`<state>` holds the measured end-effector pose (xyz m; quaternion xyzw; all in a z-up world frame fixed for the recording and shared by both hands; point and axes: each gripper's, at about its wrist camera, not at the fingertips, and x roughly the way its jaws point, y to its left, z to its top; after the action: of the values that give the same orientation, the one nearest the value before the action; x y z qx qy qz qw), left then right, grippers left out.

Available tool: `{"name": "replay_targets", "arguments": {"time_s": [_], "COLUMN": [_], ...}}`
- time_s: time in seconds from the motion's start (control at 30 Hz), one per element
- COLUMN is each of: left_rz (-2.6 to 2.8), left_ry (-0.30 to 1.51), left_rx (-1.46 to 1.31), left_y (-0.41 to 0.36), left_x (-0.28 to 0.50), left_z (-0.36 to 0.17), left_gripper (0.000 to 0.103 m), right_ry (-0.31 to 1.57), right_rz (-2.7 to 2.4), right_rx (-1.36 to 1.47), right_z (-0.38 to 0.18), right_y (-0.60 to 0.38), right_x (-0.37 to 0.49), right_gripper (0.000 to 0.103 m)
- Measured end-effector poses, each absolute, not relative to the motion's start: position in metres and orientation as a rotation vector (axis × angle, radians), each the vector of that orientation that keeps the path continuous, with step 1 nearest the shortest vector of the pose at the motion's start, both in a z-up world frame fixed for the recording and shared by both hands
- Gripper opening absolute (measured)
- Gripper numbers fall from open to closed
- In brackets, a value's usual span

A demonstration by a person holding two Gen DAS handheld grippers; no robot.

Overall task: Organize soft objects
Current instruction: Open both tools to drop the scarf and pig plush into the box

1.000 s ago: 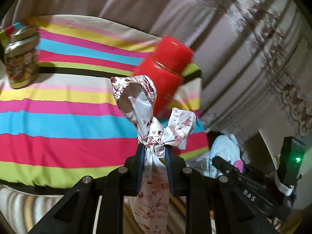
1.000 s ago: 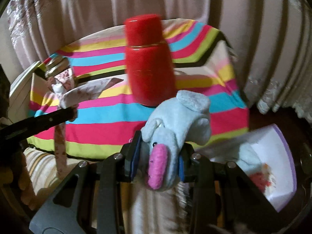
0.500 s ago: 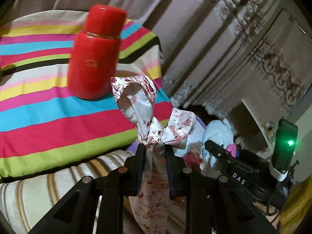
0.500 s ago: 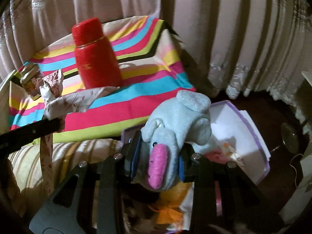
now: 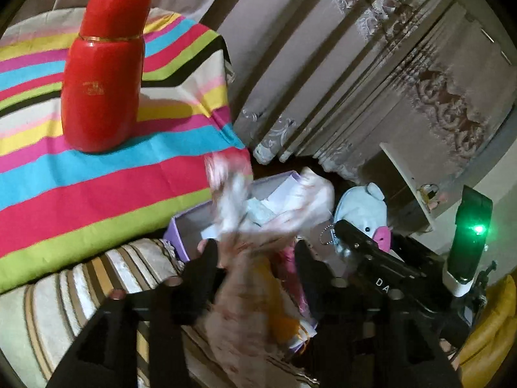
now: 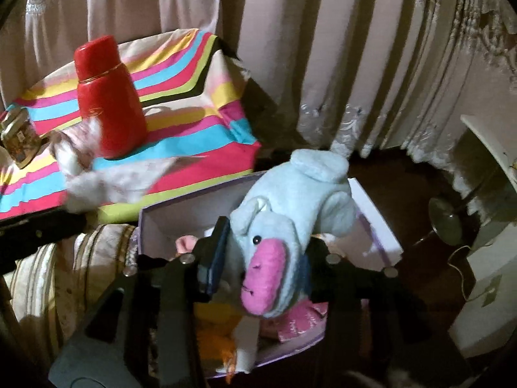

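My left gripper [image 5: 257, 258] hangs over an open purple box [image 5: 181, 226], and its jaws are opening. The white-and-red patterned scarf [image 5: 245, 226] is a blur between the parted fingers, slipping loose toward the box. In the right wrist view the same scarf [image 6: 106, 181] flutters above the left gripper's black arm. My right gripper [image 6: 265, 258] is over the box [image 6: 194, 210] too. Its jaws are opening, but the pads still touch the light blue plush toy [image 6: 290, 213] with the pink snout. The toy [image 5: 362, 207] also shows in the left wrist view.
A red flask [image 5: 103, 80] stands on a table under a bright striped cloth [image 5: 80, 194], with a tin jar [image 6: 19, 139] at its left. The box holds yellow [image 6: 219, 329] and pink [image 6: 300, 320] soft items. Curtains hang behind; a striped cushion [image 5: 64, 291] lies beside the box.
Both grippers swung right from the table to above the purple box. The left jaws spread and the scarf came loose and blurred; the right jaws widened around the toy.
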<state>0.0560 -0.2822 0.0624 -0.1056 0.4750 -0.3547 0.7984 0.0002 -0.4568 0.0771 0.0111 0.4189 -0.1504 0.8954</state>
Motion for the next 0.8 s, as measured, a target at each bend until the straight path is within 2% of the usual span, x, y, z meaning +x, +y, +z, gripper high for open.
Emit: {"name": "replay_targets", "arguments": {"time_s": [0.1, 0.13, 0.27, 0.37, 0.47, 0.8], "left_rz": [-0.749, -0.755, -0.720, -0.738, -0.721, -0.664], "left_ry": [1.058, 1.077, 1.143, 1.181, 1.143, 1.160], "left_rx": [-0.219, -0.235, -0.227, -0.223, -0.186, -0.210], "left_y": [-0.279, -0.275, -0.267, -0.268, -0.267, -0.270], "left_x": [0.052, 0.048, 0.019, 0.001, -0.009, -0.001], "left_z": [0.058, 0.057, 0.047, 0.040, 0.043, 0.036], "left_gripper": [0.058, 0.059, 0.072, 0.076, 0.078, 0.080], "right_ry": [0.883, 0.887, 0.893, 0.902, 0.914, 0.960], "right_rz": [-0.331, -0.337, -0.351, -0.359, -0.367, -0.356], "right_rx": [0.030, 0.030, 0.011, 0.022, 0.024, 0.023], "right_z": [0.077, 0.077, 0.078, 0.079, 0.080, 0.068], "right_y": [-0.460, -0.461, -0.461, -0.465, -0.466, -0.454], "right_x": [-0.003, -0.004, -0.016, -0.026, -0.036, -0.068], "right_gripper": [0.054, 0.060, 0.067, 0.068, 0.068, 0.071]}}
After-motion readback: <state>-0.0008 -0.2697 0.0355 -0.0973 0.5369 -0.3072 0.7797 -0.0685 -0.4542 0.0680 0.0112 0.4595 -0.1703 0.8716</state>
